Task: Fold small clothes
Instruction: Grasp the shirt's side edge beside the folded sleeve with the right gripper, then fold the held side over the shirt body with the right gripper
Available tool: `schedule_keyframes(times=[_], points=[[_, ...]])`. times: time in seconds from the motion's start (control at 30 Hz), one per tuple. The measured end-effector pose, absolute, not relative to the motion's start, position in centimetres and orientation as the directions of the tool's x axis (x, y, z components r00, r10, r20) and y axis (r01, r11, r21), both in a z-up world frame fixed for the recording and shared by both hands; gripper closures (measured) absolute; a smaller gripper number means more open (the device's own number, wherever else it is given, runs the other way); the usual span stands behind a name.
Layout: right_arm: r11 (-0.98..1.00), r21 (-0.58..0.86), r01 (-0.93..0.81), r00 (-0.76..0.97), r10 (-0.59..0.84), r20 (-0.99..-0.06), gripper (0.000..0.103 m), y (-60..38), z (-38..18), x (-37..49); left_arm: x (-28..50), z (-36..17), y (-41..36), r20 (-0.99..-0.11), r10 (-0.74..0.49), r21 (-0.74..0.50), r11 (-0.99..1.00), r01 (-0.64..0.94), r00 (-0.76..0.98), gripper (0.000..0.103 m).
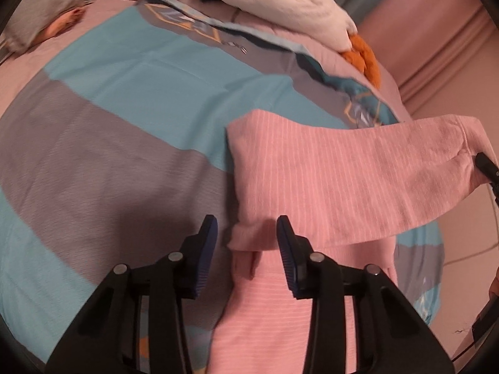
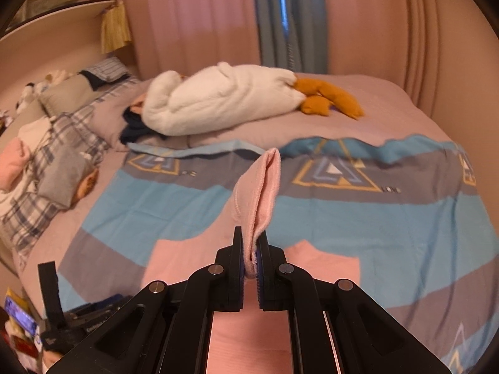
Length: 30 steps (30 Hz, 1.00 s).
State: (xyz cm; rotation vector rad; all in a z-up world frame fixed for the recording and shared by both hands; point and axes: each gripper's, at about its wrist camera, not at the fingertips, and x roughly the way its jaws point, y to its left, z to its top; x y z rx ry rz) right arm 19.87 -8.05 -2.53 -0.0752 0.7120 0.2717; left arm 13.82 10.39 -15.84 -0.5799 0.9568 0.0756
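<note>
A pink striped garment [image 1: 327, 180] lies on the bedspread [image 1: 131, 99] at the right of the left wrist view. Its long sleeve [image 1: 405, 162] is lifted and stretched to the right. My left gripper [image 1: 246, 227] hovers over a folded edge of the garment with its jaws apart. The cloth lies between the pads, and a gap shows on the left side. My right gripper [image 2: 249, 240] is shut on the sleeve's cuff [image 2: 259, 193], which stands up from its jaws. The garment's body [image 2: 174, 258] lies flat below it.
A white plush toy [image 2: 218, 99] with orange feet [image 2: 327, 96] lies at the back of the bed. Pillows and folded clothes [image 2: 56, 155] line the left side. Curtains [image 2: 280, 15] hang behind the bed. The bed drops off at the right [image 1: 461, 249].
</note>
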Motion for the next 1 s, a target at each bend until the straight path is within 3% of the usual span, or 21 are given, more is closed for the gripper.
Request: schedule_keyframes(times=[0.33, 1.0], points=[[0.982, 0.046, -0.184, 0.684, 0.162, -0.711, 0.096, -12.1, -5.4, 21.2, 16.6, -18.9, 7.4, -0.845, -0.182, -0.361, 0.888, -0.286, 0.502, 0.067], [0.990, 0.083, -0.117, 0.642, 0.139, -0.754, 0.096, -15.9, -8.3, 21.7, 18.1, -20.9, 6.2, -0.879, -0.127, -0.281, 0.916, -0.285, 0.460, 0.064]])
